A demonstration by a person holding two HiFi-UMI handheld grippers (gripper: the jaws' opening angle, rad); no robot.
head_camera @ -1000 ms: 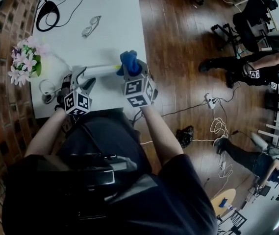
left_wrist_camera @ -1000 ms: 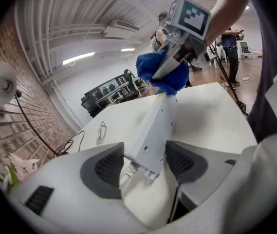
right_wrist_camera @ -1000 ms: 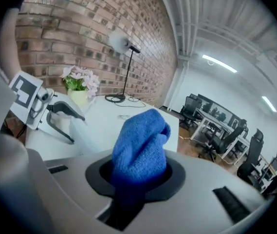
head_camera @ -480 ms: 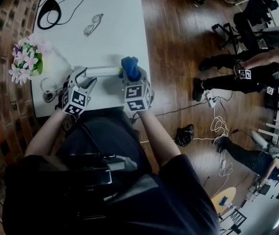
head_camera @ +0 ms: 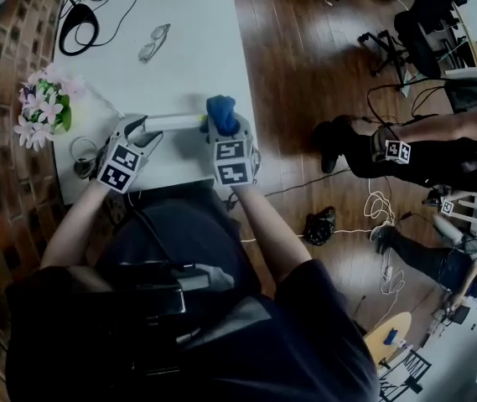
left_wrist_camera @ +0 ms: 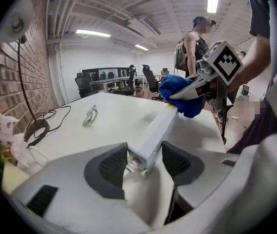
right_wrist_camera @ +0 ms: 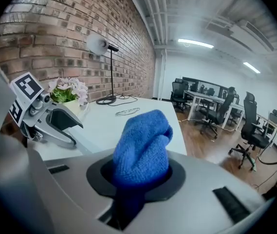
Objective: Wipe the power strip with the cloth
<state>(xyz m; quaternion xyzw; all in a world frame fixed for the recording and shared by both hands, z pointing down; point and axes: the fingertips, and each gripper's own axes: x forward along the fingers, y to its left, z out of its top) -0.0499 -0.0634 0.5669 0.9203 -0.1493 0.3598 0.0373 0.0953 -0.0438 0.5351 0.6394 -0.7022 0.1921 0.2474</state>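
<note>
A white power strip lies across the white table, near its front edge. My left gripper is at the strip's left end. In the left gripper view its jaws have just been closing round that end, and both pads touch its sides. My right gripper is shut on a bunched blue cloth, which rests on the strip's right end. In the right gripper view the cloth bulges up from between the jaws, and the left gripper shows at the left.
A pot of pink flowers stands at the table's left edge, with a small plug and cord in front of it. Glasses and a lamp base with black cable lie farther back. People and floor cables are at the right.
My left gripper has rolled and its jaws have closed in on the strip's end. My right gripper has rolled and sunk a little with the cloth. The person at the right has walked.
</note>
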